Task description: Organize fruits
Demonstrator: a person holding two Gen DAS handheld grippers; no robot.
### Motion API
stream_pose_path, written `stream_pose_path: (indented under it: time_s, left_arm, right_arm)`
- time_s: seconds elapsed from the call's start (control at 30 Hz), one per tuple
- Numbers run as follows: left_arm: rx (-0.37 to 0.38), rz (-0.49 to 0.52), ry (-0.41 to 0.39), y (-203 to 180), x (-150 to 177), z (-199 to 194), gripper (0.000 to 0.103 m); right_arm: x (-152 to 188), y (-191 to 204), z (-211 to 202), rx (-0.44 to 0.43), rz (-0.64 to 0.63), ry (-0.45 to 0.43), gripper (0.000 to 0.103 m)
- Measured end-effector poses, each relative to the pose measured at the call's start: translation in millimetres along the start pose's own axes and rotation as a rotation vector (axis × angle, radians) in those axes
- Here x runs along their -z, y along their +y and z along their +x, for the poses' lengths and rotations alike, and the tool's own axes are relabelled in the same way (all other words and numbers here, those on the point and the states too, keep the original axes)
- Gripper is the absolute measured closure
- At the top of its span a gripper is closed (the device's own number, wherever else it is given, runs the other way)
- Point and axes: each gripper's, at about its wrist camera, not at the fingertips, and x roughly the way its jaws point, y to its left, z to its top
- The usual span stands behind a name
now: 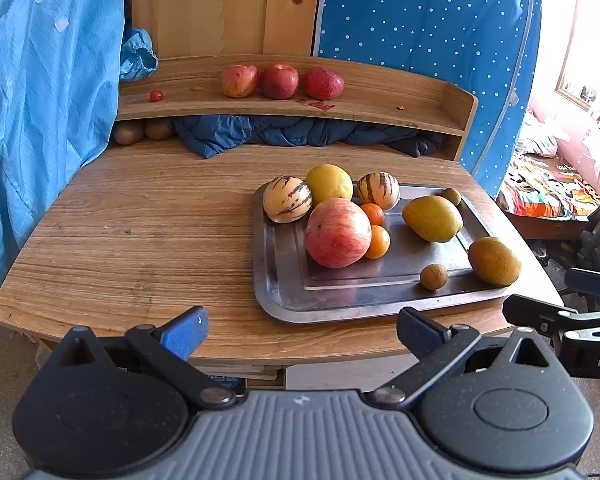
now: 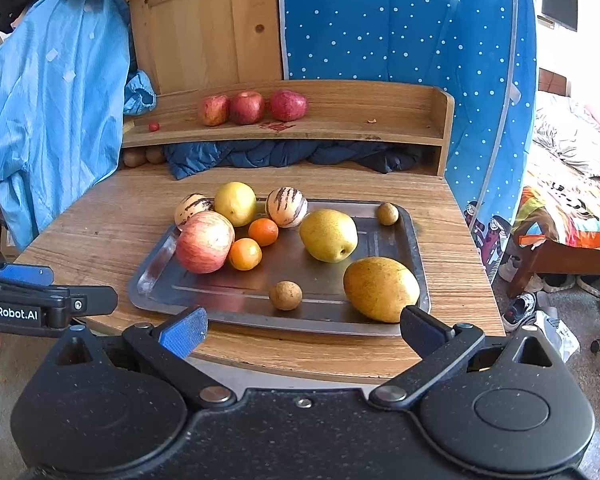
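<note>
Three red apples already sit in a row on the upper shelf, so you look part-way through; one apple remains on the metal tray, at its left end, touching a mandarin. Its stem end faces up and toward your left gripper, axis tilted rather than upright. Around it lie striped melons, pears and small brown fruit, unsorted. Your left gripper and right gripper are both spread wide, empty, at the table's near edge.
</note>
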Motion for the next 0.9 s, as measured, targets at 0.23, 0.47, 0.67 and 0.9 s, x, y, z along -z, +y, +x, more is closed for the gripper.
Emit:
stream_pose_path:
  time_s: [0.23, 0.47, 0.67, 0.9]
  left_arm:
    - [0.001, -0.004, 0.004, 2.1, -1.1, 2.7, 0.001]
    - [-0.001, -0.003, 0.010, 1.5, -1.9, 6.1, 0.001]
    - [0.000, -0.004, 0.017, 2.2, -2.9, 8.8, 0.001]
    - [-0.006, -0.003, 0.023, 2.3, -3.6, 10.3, 0.001]
  right_arm:
    - [-0.6, 1.6, 2.1, 0.000, -0.003, 0.008, 0.001]
    - [-1.7, 0.4, 6.2, -0.001, -0.003, 0.015, 0.001]
    - [-1.6, 0.3, 8.7, -0.010, -0.006, 0.023, 0.001]
    - [-2.6, 0.2, 11.5, -0.016, -0.008, 0.029, 0.001]
